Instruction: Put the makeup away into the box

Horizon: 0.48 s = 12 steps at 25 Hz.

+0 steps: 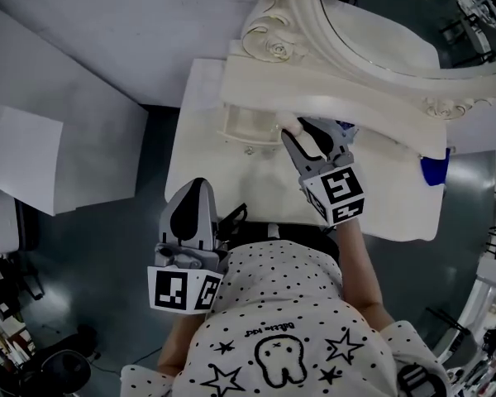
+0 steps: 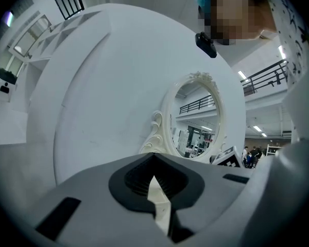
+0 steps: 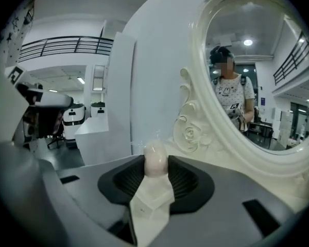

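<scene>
Left: my left gripper (image 1: 197, 187), jaws pressed together on nothing, held by the near edge of the white table (image 1: 200, 151). Centre: a clear box (image 1: 241, 131) on the table, at the foot of the ornate cream mirror (image 1: 273, 44). Just right of the box: my right gripper (image 1: 294, 136), pinching a pale pink, rounded makeup piece (image 1: 290, 122) at its tips, above the table. Far right: a blue object (image 1: 434, 170).
</scene>
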Tool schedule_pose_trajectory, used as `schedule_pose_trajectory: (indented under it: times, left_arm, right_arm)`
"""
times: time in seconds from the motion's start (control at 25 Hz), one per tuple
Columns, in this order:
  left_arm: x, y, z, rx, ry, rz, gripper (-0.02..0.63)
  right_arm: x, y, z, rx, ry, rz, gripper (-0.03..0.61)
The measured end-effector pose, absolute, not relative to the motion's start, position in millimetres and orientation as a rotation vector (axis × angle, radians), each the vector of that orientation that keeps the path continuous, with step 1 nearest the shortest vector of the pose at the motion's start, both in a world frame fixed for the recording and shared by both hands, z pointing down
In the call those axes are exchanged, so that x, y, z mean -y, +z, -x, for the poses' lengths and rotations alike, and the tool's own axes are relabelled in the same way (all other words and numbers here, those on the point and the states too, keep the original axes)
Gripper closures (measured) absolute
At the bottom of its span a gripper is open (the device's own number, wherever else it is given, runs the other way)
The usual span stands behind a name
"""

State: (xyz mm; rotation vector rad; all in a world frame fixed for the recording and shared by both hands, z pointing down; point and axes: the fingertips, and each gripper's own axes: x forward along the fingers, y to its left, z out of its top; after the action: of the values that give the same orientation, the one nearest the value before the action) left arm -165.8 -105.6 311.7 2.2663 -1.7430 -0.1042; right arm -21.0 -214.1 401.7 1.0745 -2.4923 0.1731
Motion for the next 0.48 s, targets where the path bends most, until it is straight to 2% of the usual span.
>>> schedule_pose_trajectory:
  times: [0.24, 0.48]
  left_arm:
    - [102, 312, 184, 1.807, -0.109, -2.206, 0.615]
    - [100, 316, 199, 1.855, -0.107, -2.146, 0.615]
  right_arm:
    - [230, 454, 71, 2.401, 0.155, -0.879, 0.427]
    - [236, 493, 88, 2.320, 0.199, -0.796, 0.423]
